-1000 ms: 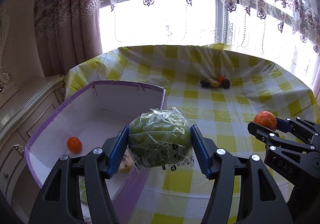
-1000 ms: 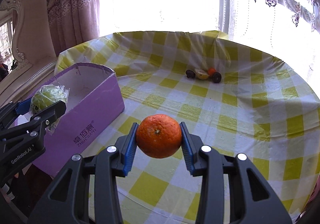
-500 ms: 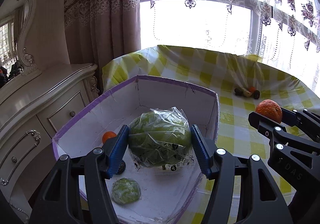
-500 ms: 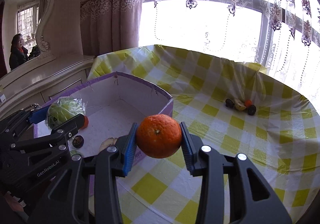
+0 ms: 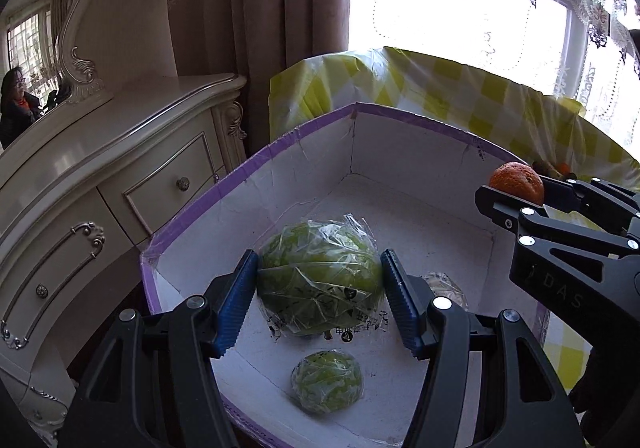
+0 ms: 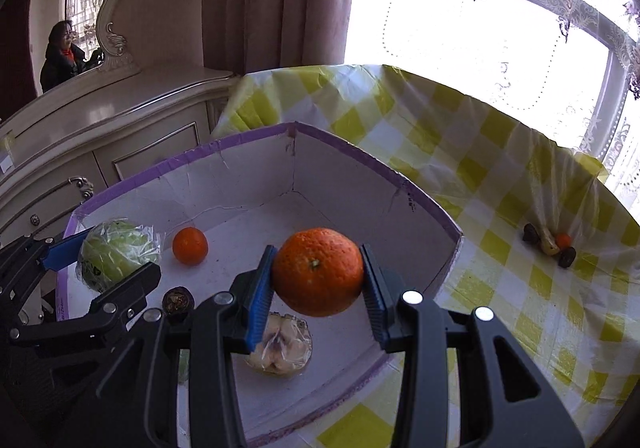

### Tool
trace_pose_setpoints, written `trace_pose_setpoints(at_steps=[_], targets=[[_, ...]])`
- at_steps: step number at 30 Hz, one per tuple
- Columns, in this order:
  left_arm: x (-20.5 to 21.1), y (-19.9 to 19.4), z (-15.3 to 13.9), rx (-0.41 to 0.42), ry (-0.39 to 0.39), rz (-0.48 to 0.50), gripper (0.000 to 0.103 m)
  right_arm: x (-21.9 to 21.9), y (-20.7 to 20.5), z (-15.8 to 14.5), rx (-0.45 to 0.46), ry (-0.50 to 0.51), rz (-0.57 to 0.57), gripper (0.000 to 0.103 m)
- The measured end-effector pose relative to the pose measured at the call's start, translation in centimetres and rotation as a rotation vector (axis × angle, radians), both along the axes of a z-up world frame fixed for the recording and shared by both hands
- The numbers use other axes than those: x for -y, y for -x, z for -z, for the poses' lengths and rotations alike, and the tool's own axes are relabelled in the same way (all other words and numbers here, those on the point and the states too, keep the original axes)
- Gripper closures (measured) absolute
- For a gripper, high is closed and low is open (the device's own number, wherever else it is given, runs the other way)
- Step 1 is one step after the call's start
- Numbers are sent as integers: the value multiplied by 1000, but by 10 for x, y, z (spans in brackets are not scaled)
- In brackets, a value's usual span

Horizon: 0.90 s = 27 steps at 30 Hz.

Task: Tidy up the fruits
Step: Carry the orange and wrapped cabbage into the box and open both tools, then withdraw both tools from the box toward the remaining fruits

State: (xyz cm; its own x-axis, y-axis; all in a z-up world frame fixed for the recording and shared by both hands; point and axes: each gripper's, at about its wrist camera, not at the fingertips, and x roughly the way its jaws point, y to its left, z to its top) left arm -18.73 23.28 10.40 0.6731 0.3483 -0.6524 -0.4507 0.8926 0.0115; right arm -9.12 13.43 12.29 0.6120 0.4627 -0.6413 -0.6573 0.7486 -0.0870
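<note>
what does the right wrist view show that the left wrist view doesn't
Only the right wrist view shows the small orange and the dark round fruit on the box floor. Only the left wrist view shows a second, smaller wrapped green fruit lying in the box. Both show the purple-edged box, the left gripper shut on the plastic-wrapped green fruit, and the right gripper shut on the large orange over the box.

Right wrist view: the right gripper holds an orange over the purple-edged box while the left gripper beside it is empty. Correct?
Not quite. The left gripper is not empty: it is shut on a plastic-wrapped green cabbage, as the left wrist view shows. The rest holds: the right gripper grips the orange over the purple-edged box.
</note>
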Motion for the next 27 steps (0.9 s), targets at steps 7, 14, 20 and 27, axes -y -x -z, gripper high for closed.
trace_pose_setpoints(at_steps=[7,14,20,27], targets=[[-21,-12,21,-109,61,16,44,-37,-33,40,-161,143,-54,62],[-23,-19,26,-174,52,37,43,-47,-36,58,-194,200,-56,59],[-26,-14,19,-130,86,30,25,-41,-34,50,-188,164,-51,35],[-21,-14,16,-131,72,21,25,-36,-30,45,-187,128,-53,35]])
